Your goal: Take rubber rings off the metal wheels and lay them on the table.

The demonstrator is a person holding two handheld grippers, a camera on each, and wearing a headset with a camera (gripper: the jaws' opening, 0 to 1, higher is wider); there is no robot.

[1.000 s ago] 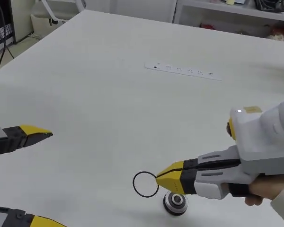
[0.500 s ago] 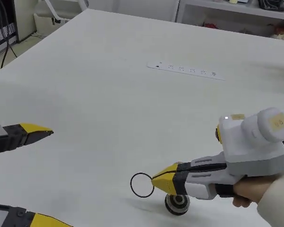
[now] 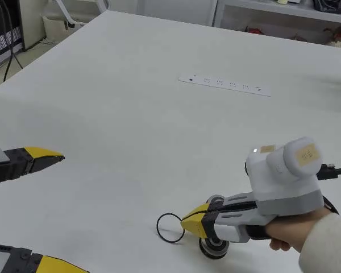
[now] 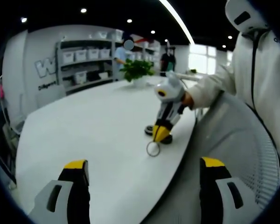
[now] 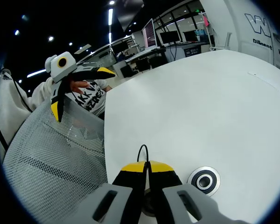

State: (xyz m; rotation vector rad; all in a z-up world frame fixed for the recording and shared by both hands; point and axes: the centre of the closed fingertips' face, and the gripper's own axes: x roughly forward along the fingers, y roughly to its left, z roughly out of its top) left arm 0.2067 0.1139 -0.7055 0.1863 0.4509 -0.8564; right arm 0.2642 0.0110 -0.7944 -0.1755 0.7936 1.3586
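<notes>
Pinching rubber ring (image 3: 169, 228), right gripper (image 3: 185, 223), jaws together

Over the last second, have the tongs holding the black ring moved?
Yes. Measured against the still metal wheel, the right tongs have dropped toward the table and edged left, lowering the rubber ring.

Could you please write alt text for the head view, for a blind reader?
The right tool is shut on a thin black ring, next to a metal wheel on a white table. The left tool is open at the left edge; a power strip lies farther back.
</notes>
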